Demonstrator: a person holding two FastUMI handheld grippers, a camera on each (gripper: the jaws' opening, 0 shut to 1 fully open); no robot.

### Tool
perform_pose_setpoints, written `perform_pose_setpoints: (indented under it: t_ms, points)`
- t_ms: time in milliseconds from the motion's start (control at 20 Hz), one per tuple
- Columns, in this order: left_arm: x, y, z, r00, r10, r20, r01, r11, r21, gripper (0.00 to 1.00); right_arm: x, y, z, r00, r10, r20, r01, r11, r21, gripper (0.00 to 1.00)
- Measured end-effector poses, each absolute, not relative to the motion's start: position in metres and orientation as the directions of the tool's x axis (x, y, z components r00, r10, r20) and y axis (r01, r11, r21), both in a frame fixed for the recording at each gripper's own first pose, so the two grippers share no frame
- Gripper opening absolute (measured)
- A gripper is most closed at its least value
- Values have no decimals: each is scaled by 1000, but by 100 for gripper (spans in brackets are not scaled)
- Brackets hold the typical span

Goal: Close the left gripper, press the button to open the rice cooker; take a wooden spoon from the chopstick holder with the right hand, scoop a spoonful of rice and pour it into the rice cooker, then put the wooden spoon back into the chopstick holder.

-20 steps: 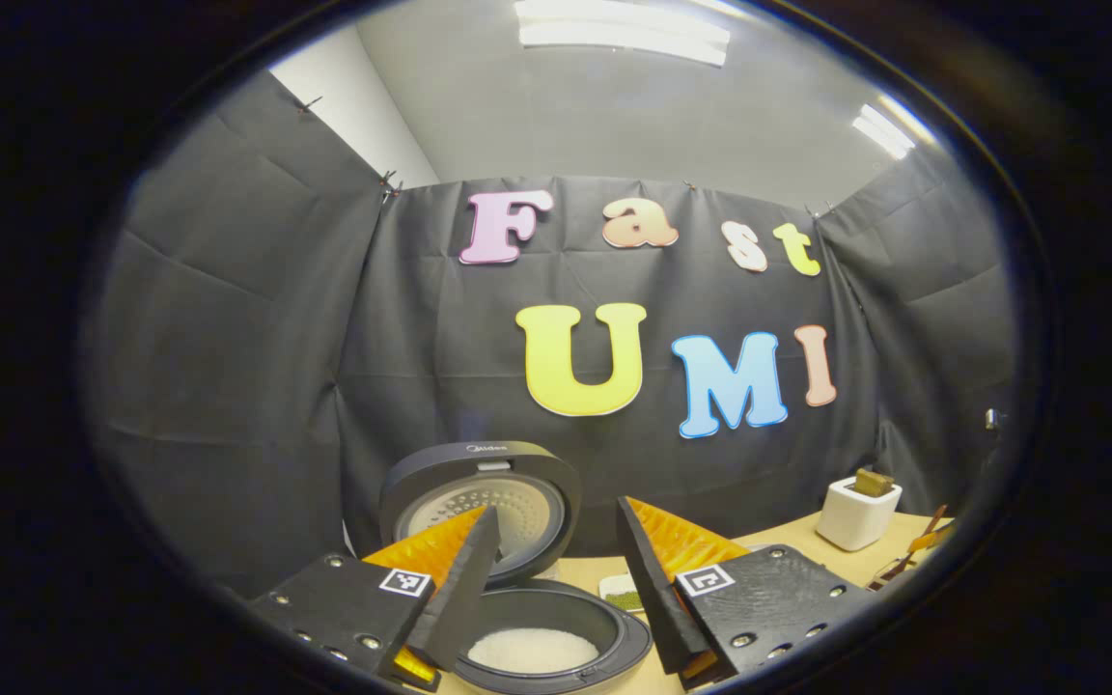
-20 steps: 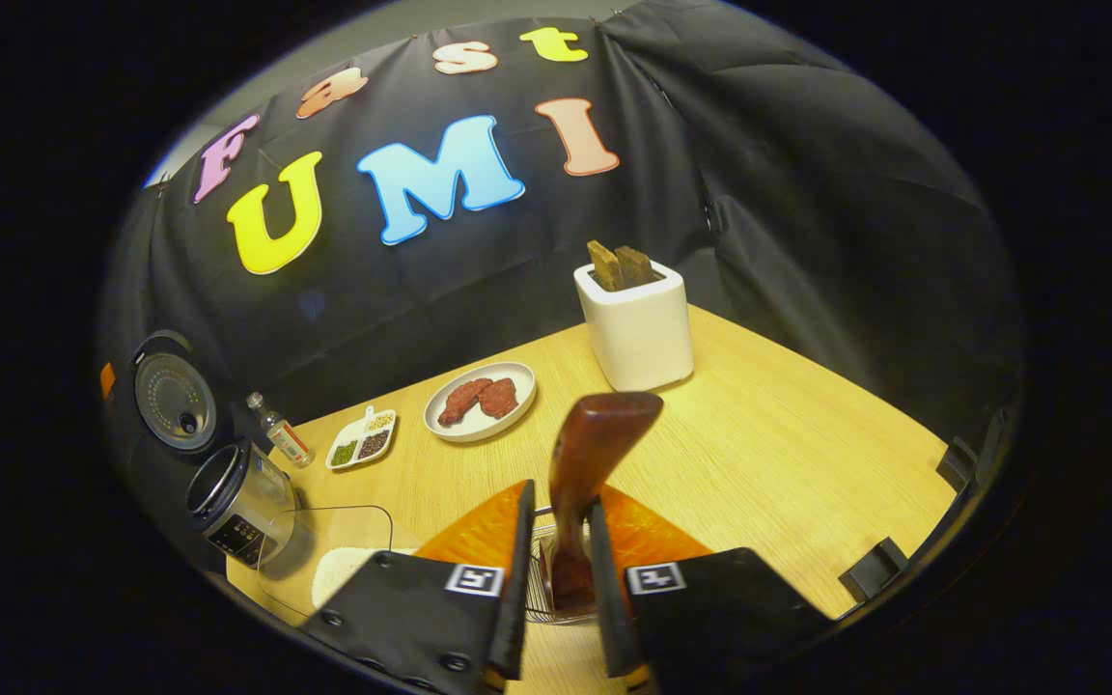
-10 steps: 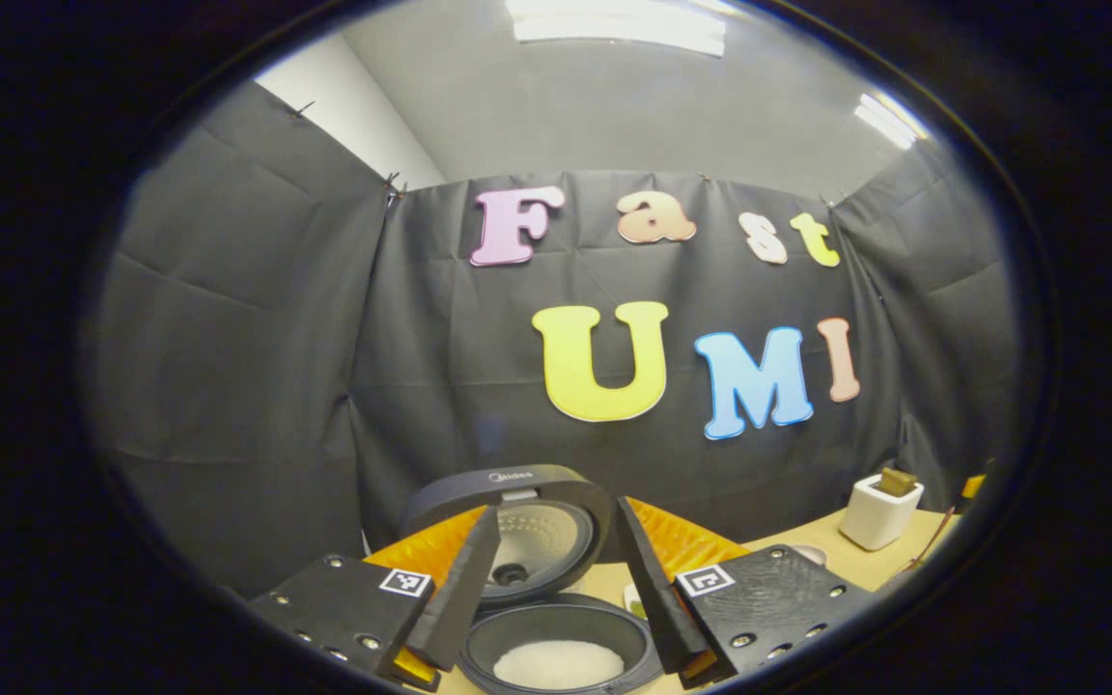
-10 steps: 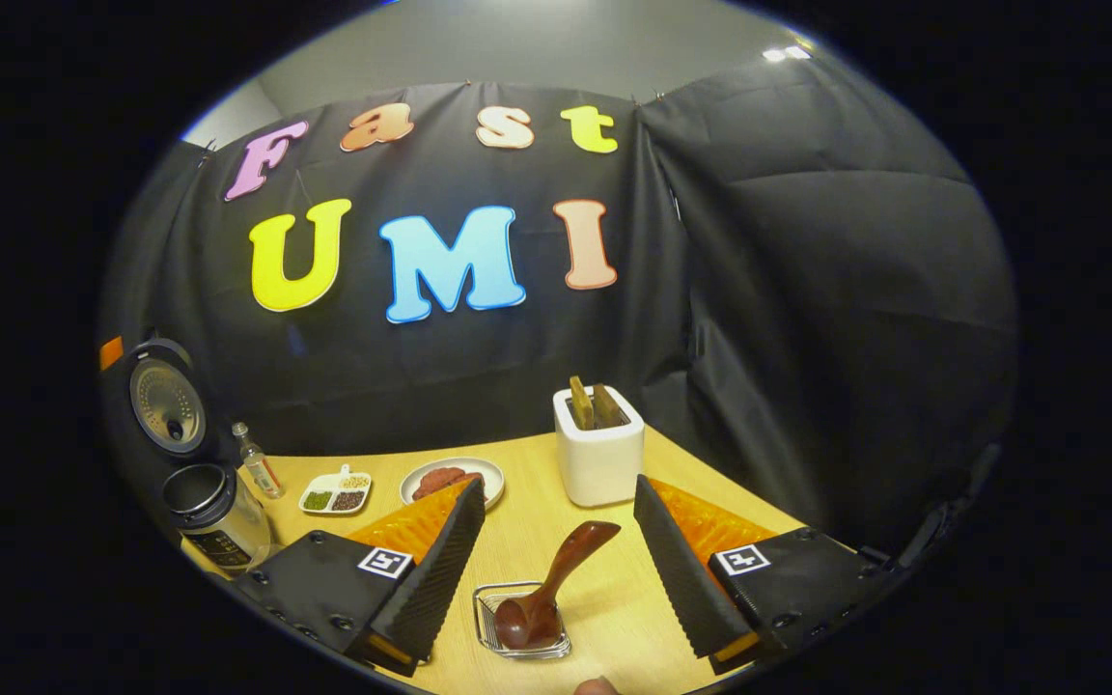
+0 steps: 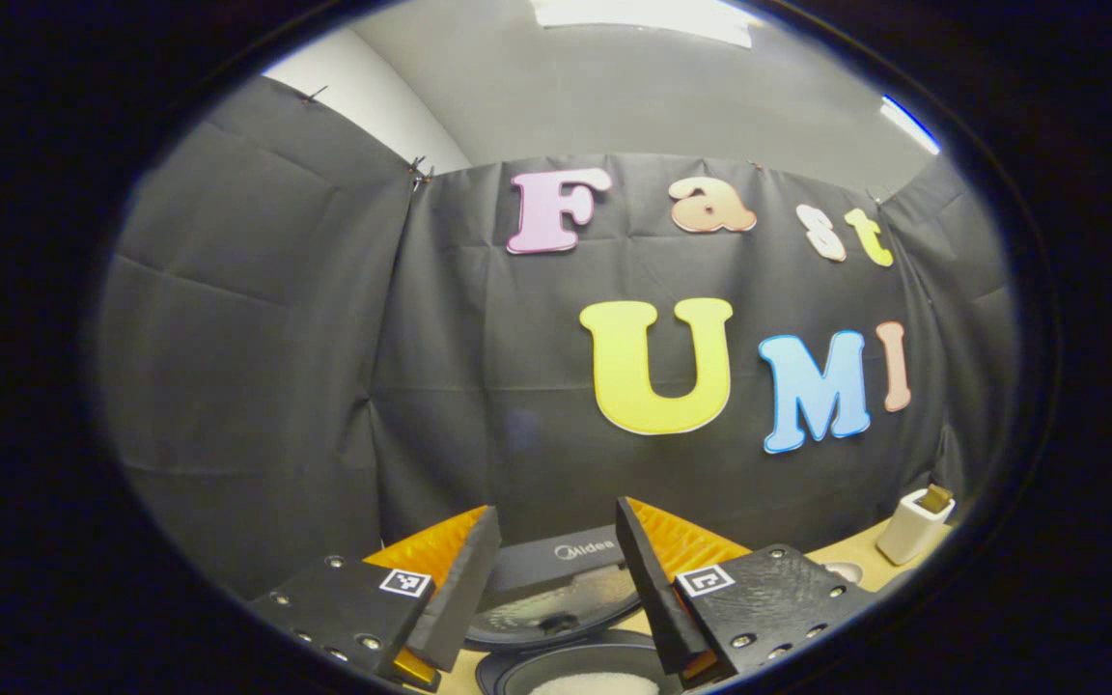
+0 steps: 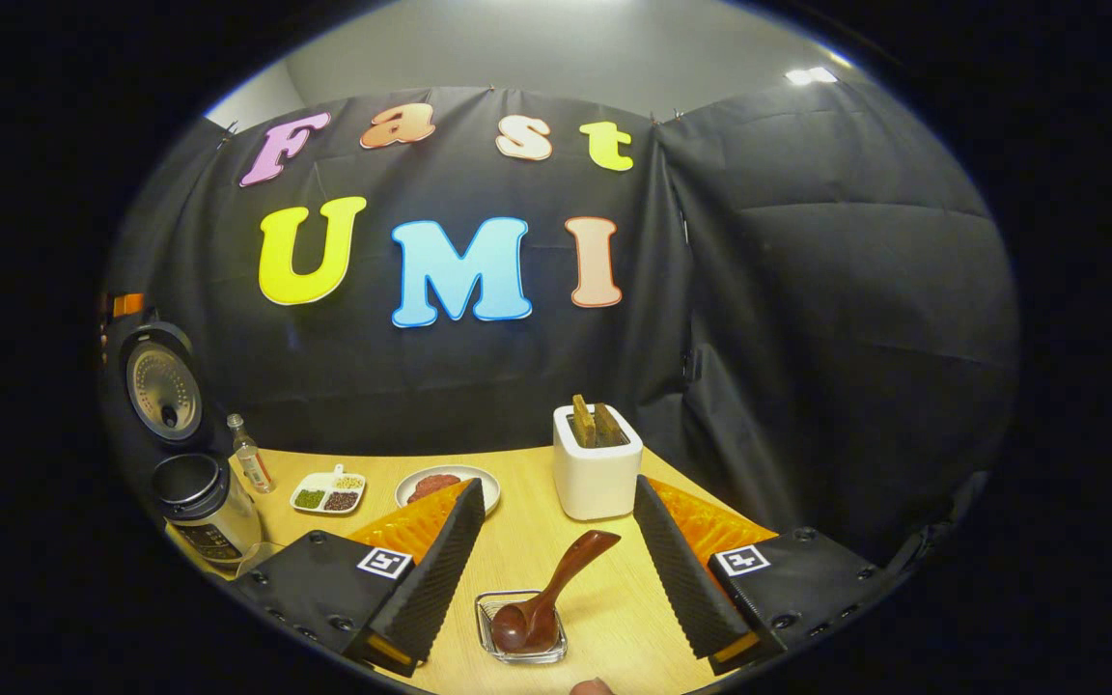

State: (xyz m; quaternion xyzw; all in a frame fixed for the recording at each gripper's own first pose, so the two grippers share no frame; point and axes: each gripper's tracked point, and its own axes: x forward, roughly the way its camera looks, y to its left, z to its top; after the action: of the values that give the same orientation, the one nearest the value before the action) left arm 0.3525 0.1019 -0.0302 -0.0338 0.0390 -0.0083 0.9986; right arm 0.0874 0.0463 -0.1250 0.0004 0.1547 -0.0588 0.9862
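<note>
In the right gripper view, the rice cooker (image 6: pixel 197 502) stands at the far left edge of the tabletop (image 6: pixel 759 492) with its lid (image 6: pixel 162 388) raised upright behind the open pot. Just right of it stands a small bottle (image 6: pixel 249 466), then a white divided dish (image 6: pixel 329 492) of beans and grains, then a round plate (image 6: pixel 455 476) holding reddish pieces of food, partly hidden by the claw's left finger. Right of the plate, toward the far side, a white square holder (image 6: pixel 597 472) carries two brown wooden pieces upright in its top. Nearer the camera, the right claw (image 6: pixel 563 541) is spread wide and pinches nothing. Between its fingers and below them, the wooden spoon (image 6: pixel 546 598) rests with its bowl down in a small clear chopstick holder (image 6: pixel 521 632) on the tabletop, its handle leaning up and to the right. In the left gripper view, the left claw (image 5: pixel 556 565) is likewise spread and holds nothing; between its fingers the open rice cooker shows its lid tilted up, with white rice (image 5: pixel 595 685) in the pot just below, and the white holder sits far to the right on the tabletop.
</note>
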Motion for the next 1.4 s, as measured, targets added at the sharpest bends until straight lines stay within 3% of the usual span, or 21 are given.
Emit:
perform_pose_setpoints:
  t_ms: [450,1400]
  points:
    - [404,97,-69,988,8,-151,-19,998,-66,78,89,55,-130,946,-102,-307,99,995,-24,98]
    - [296,51,-97,976,-46,-212,27,995,-93,79,80,71,-135,945,58,-321,-53,998,22,98]
